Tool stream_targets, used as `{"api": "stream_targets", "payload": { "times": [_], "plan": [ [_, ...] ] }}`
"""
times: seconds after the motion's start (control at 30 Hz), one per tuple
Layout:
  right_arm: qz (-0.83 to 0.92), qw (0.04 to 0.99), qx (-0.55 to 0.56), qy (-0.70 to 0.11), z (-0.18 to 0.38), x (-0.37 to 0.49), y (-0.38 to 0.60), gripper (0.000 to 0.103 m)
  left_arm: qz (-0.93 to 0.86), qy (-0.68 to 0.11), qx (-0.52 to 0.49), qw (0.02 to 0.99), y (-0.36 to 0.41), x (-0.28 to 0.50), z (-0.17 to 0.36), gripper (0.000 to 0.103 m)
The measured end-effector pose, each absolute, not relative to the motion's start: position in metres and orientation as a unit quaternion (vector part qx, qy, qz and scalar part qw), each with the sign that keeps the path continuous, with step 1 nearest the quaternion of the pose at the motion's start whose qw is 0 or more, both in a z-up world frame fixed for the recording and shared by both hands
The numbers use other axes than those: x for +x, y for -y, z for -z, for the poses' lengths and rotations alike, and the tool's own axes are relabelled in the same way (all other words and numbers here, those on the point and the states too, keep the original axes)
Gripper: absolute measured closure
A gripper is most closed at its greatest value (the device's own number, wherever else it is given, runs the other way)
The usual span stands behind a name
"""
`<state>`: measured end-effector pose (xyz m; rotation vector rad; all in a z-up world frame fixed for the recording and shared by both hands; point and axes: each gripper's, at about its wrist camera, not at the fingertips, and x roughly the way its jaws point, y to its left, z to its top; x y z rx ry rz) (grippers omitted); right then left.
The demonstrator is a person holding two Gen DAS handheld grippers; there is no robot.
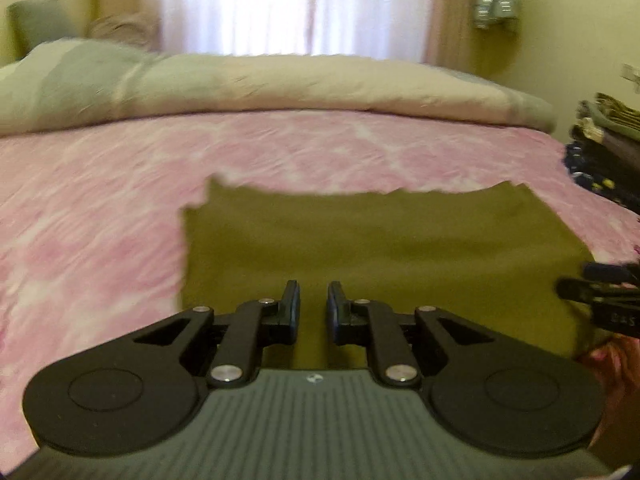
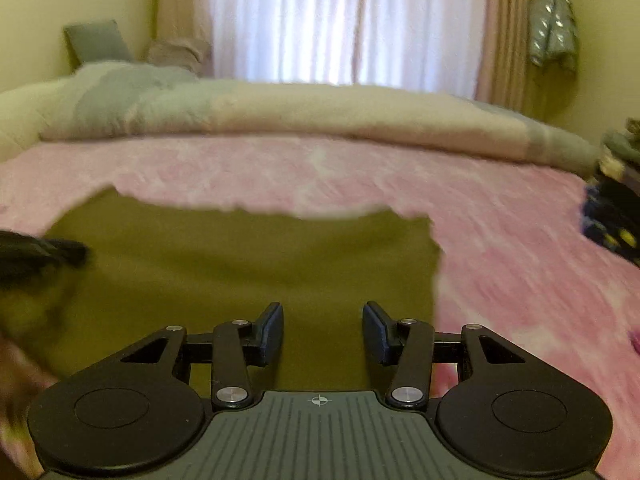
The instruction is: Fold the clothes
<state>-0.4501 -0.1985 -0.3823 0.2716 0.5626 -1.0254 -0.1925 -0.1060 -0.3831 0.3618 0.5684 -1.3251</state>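
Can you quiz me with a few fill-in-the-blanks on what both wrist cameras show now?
1. The olive garment lies flat on a ____ bedspread.
2. The jaws of both the left hand-held gripper and the right hand-held gripper are ____.
3. A stack of folded clothes sits at the bed's ____ edge.

Missing words: pink; open; right

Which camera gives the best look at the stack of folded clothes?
Left wrist view: the stack of folded clothes shows several distinct layers at the right edge. In the right wrist view the same stack is blurrier and more cut off.
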Motion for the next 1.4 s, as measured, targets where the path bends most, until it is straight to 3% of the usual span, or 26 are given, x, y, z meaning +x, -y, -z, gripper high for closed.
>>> {"api": "stream_targets", "payload": {
  "times": [0.17, 0.27, 0.4, 0.6, 1.4],
  "plan": [
    [0.486, 0.825, 0.135, -0.253, 0.373, -0.474, 0.165, 0.054, 0.576, -0.290, 0.172, 0.745, 0.080, -0.193, 0.386, 0.089],
    [0.479, 0.817, 0.139, -0.290, 0.385, -0.472, 0.159, 0.054, 0.559, -0.309, 0.183, 0.747, 0.068, -0.194, 0.391, 0.089],
    [0.494, 0.807, 0.159, -0.283, 0.382, -0.480, 0.150, 0.054, 0.542, -0.328, 0.182, 0.752, 0.056, -0.201, 0.371, 0.074],
    [0.502, 0.798, 0.206, -0.264, 0.362, -0.491, 0.136, 0.054, 0.514, -0.342, 0.219, 0.755, 0.041, -0.226, 0.360, 0.072],
    [0.517, 0.788, 0.229, -0.242, 0.318, -0.516, 0.048, 0.054, 0.517, -0.282, 0.207, 0.781, -0.049, -0.274, 0.300, 0.064]
  ]
}}
